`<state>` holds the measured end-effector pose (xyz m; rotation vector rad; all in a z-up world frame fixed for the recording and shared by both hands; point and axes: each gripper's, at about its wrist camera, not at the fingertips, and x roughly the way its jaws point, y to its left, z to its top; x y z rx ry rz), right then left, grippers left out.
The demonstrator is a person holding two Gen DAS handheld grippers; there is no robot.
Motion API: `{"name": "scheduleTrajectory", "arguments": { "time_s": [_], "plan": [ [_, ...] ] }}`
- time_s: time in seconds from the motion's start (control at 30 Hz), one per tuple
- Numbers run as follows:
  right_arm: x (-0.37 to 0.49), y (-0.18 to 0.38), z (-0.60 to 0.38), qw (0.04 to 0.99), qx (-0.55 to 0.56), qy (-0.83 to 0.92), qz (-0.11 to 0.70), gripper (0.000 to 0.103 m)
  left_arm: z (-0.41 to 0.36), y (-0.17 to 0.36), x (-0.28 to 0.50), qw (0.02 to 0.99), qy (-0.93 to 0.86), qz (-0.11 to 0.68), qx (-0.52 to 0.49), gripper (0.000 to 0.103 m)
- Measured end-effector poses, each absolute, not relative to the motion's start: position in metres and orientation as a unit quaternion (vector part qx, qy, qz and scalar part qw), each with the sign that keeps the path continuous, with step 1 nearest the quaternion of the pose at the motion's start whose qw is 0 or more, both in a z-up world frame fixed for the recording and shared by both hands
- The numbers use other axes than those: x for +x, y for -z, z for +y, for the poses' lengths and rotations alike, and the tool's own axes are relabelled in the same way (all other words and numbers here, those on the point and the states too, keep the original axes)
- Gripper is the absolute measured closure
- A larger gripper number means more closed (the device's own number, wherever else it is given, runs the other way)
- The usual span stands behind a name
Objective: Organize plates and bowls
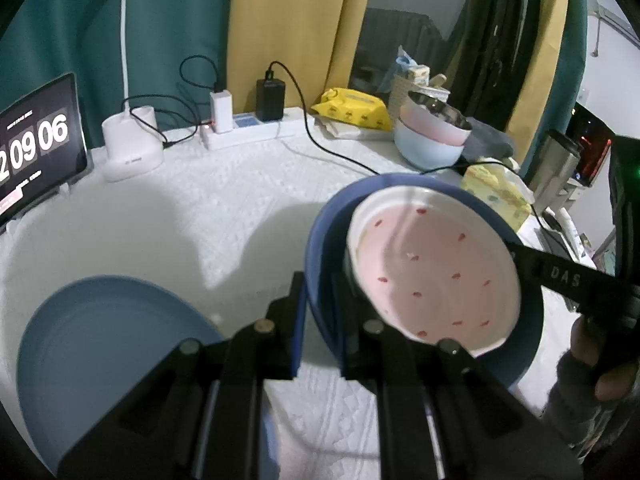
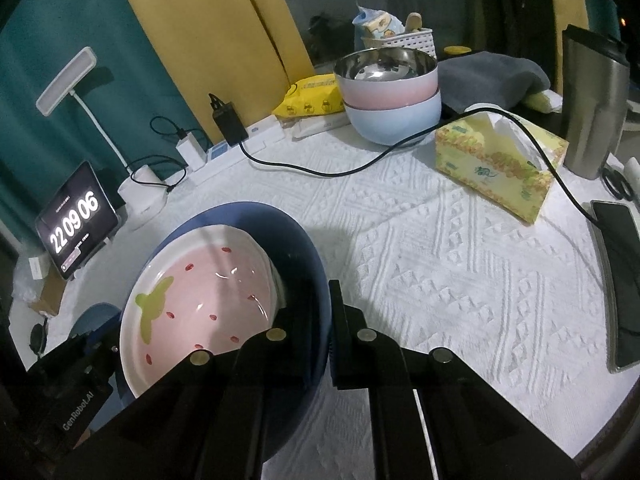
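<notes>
A dark blue deep plate point(image 1: 326, 236) point(image 2: 298, 240) carries a pink strawberry-pattern plate point(image 1: 432, 272) point(image 2: 208, 292) lying tilted inside it. My left gripper point(image 1: 320, 320) is shut on the blue plate's left rim. My right gripper point(image 2: 322, 336) is shut on the opposite rim, and its fingers point(image 1: 532, 260) reach in from the right in the left wrist view. A lighter blue plate point(image 1: 100, 344) point(image 2: 96, 316) lies on the cloth to the left. At the back stands a steel-lined pink bowl point(image 1: 436, 124) point(image 2: 388, 84) stacked in a pale blue bowl point(image 1: 424, 152) point(image 2: 394, 124).
A black cable point(image 2: 320, 170) runs across the white tablecloth point(image 2: 440, 280) past a tissue box point(image 2: 496, 160). A tablet clock point(image 2: 76, 224), desk lamp point(image 1: 130, 144) and power strip point(image 1: 248, 132) line the back. A steel flask point(image 2: 592, 112) and phone point(image 2: 620, 280) sit at the right.
</notes>
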<state>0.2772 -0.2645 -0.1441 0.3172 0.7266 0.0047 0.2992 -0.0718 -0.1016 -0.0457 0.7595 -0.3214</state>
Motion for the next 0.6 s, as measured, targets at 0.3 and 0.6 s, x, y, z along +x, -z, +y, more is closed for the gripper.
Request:
{"name": "scheduleTrajectory", "arguments": {
  "time_s": [0.3, 0.6],
  "plan": [
    [0.264, 0.133, -0.257, 0.928, 0.149, 0.0, 0.342, 0.095, -0.063, 0.09, 0.287, 0.921, 0.16, 0.354, -0.028, 0.092],
    [0.249, 0.117, -0.241, 0.934, 0.14, 0.001, 0.329, 0.095, -0.047, 0.08, 0.272, 0.926, 0.164, 0.337, -0.036, 0.092]
  ]
}}
